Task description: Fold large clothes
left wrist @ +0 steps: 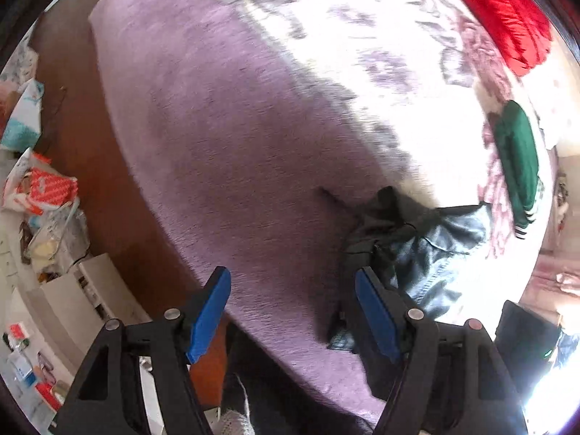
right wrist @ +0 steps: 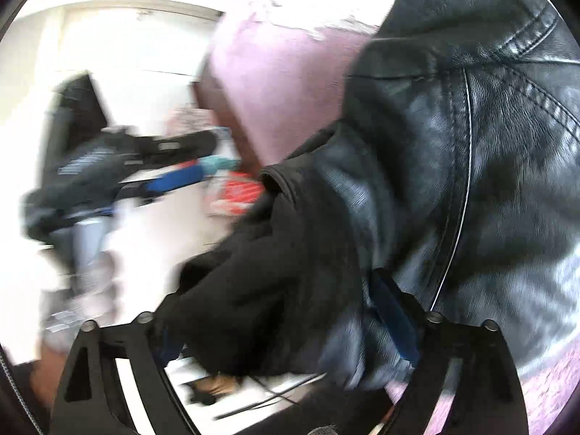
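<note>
A black leather jacket (left wrist: 417,250) lies crumpled on the purple bed cover (left wrist: 235,145), at the bed's near right part. My left gripper (left wrist: 293,308) is open and empty, its blue pads (left wrist: 210,311) hanging over the bed edge just left of the jacket. In the right wrist view the jacket (right wrist: 471,163) fills the frame, with black lining bunched between my right gripper's fingers (right wrist: 290,319). The right blue pad (right wrist: 395,322) shows; the left one is hidden by cloth. The other gripper (right wrist: 145,166) appears blurred at the left.
A red garment (left wrist: 504,18) and a green garment (left wrist: 518,159) lie at the bed's far right. Brown floor (left wrist: 90,166) runs along the bed's left side, with bags, boxes and white furniture (left wrist: 47,217) beyond. Bright sunlight washes out the bed's far half.
</note>
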